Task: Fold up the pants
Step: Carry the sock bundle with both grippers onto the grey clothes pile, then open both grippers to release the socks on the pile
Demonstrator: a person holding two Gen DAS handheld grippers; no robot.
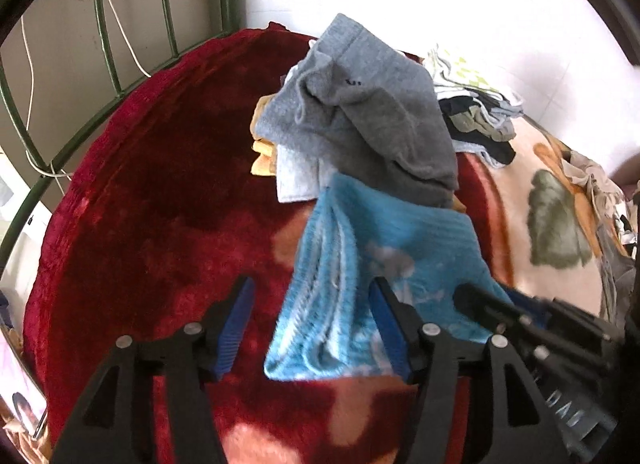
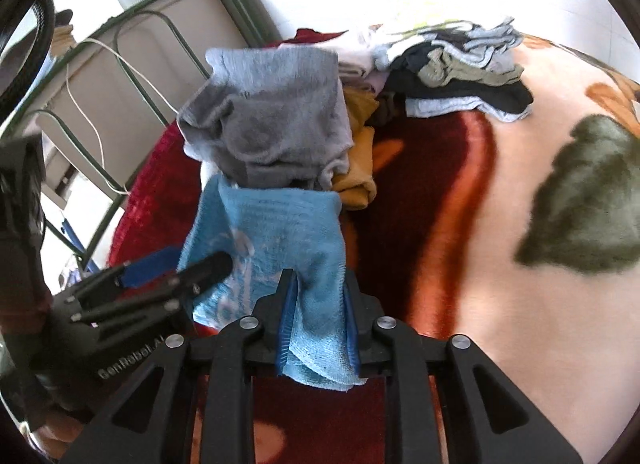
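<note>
Blue pants (image 2: 276, 232) lie folded on red blanket (image 1: 152, 168) on the bed, just below grey garment (image 1: 360, 120). R gripper (image 2: 318, 316): fingers clamped on pants' near edge at 6 o'clock. L gripper (image 1: 312, 328): fingers apart, cloth btwn them but loose, touching only the right finger. Clothes pile (image 2: 460, 64) at 1 o'clock.

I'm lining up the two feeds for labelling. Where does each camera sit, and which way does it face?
Left wrist: rides the left hand-held gripper, looking down along its open fingers at the blue garment on the red blanket; the right hand-held gripper enters from the right.
Right wrist: rides the right hand-held gripper, looking down at the same garment pinched between its fingers; the left gripper shows at the left.
Both share the grey garment.
</note>
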